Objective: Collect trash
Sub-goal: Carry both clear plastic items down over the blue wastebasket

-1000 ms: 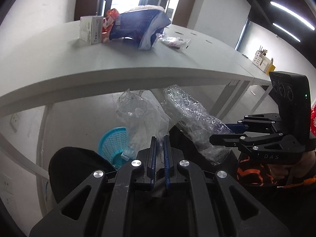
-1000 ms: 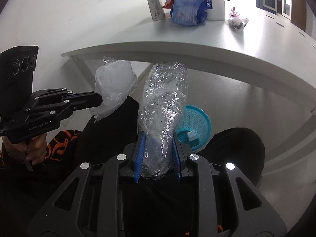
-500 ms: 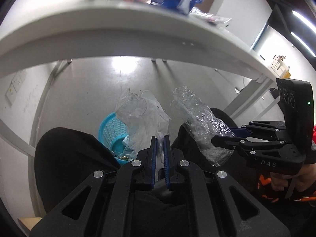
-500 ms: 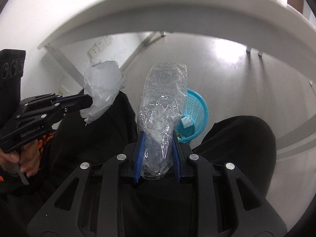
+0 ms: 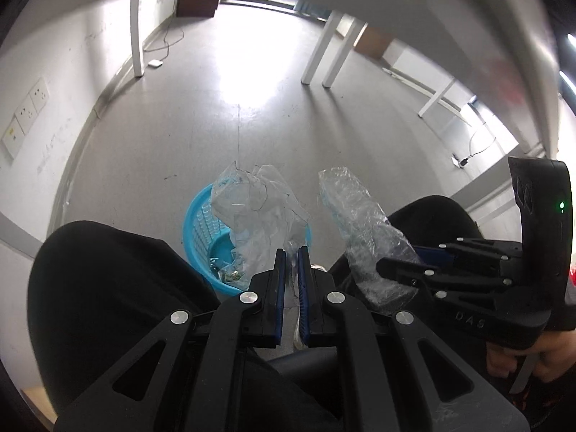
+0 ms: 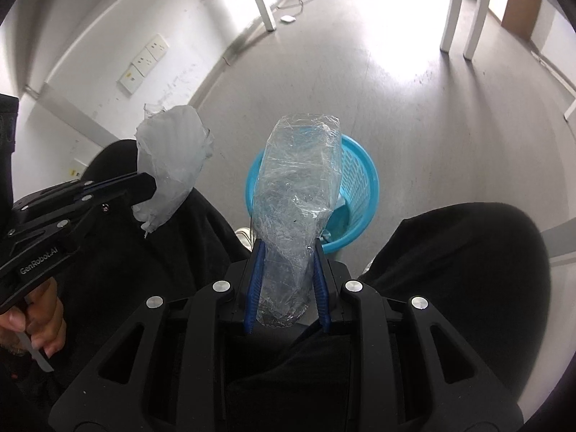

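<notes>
My left gripper (image 5: 292,252) pinches a crumpled clear plastic bag (image 5: 257,212); my right gripper (image 6: 287,248) clamps a crinkled transparent cellophane wrapper (image 6: 297,194). Both point down over my black-trousered knees (image 6: 460,262), the trash held above the round blue plastic basket (image 6: 360,180) on the grey floor (image 6: 414,108).

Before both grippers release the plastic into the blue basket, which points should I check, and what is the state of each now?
1. Left gripper shut on the thin plastic wrap: ok.
2. Right gripper shut on the crumpled plastic bag: ok.
3. Blue basket in view below, between the person's knees: ok.
4. Bag lined up over the basket opening: ok in the right wrist view, though true height cannot be told.
5. Wrap over the basket: cannot tell; it overlaps the rim in the left view but looks off to the side in the right view.
6. Room in the basket: ok, only a few scraps at the bottom.
</notes>
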A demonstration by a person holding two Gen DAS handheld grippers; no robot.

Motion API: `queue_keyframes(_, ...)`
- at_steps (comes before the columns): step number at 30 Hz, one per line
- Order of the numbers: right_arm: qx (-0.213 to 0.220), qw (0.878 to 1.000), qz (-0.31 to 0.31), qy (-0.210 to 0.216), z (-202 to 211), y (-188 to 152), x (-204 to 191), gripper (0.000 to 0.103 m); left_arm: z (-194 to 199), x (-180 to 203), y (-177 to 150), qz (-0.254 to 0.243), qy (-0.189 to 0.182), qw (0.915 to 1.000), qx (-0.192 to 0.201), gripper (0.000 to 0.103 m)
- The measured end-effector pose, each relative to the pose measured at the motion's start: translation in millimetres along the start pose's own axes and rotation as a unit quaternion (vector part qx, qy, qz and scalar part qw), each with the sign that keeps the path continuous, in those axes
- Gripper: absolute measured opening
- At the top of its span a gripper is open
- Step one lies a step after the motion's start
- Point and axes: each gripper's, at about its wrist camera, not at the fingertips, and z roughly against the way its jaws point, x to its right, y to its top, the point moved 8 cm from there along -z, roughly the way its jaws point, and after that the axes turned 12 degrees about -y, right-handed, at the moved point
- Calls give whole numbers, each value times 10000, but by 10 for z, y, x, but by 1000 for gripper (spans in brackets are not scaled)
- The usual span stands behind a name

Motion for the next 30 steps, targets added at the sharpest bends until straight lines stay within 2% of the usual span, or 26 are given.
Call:
queue_keyframes(8, -338, 9993, -137, -97, -418, 101, -53, 24, -346, -132, 13, 253, 46, 9991, -331, 6)
queue_keyframes(13, -594, 9977, -287, -137, -689, 184, -14, 24, -525, -329, 115, 508, 56, 9981, -356, 6)
queue_keyframes(22, -1039, 9936, -389, -194, -1134, 254, -1, 24, -830, -681, 227, 1253, -61, 9909, -483, 6)
queue_keyframes(30, -1241, 9911, -340, -349, -1399, 276, 12, 24, -1074, -840, 312, 1452, 102, 9876, -594, 6)
